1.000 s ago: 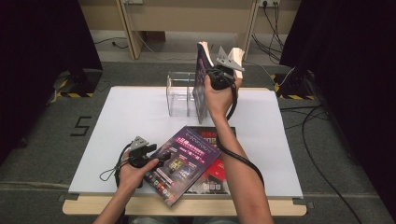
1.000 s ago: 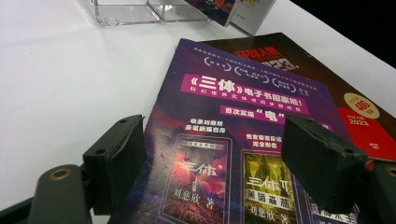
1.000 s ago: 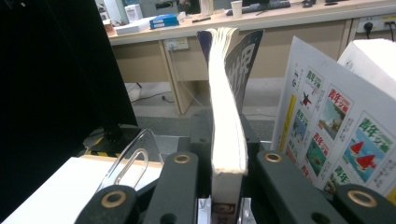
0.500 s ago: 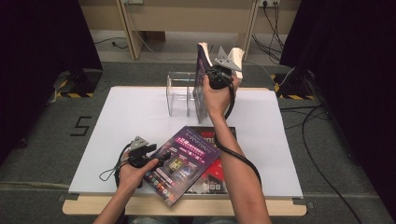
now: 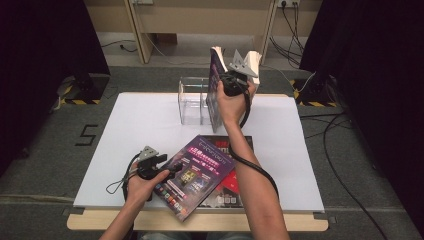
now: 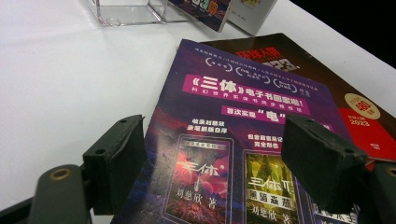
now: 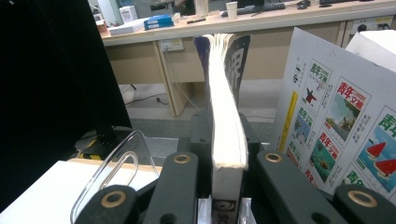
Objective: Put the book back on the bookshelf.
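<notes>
The thick book with a dark purple cover and cream page edges (image 5: 216, 85) stands upright above the far edge of the white table (image 5: 125, 130), clamped by the right gripper (image 5: 231, 82), whose two black jaws press on its covers from both sides in the right gripper view, the page block (image 7: 226, 126) rising straight between them. It hovers at the right end of the clear acrylic divider rack (image 5: 192, 100), and beside it stands a white-covered magazine with small colourful pictures (image 7: 336, 121). Against the frames of a second ago almost nothing has shifted: the book sits in the same spot and the same upright pose, which suggests that the hand is lining it up over a slot rather than carrying it, so the lowering is likely still to come. Nearer the person, the left gripper (image 6: 219, 163) hangs with its jaws well apart over the glossy purple magazine with Chinese lettering (image 5: 197, 172), not pressing it; that one lies flat, overlapping a dark red and black magazine (image 5: 235, 180), and looks to be next in line.
</notes>
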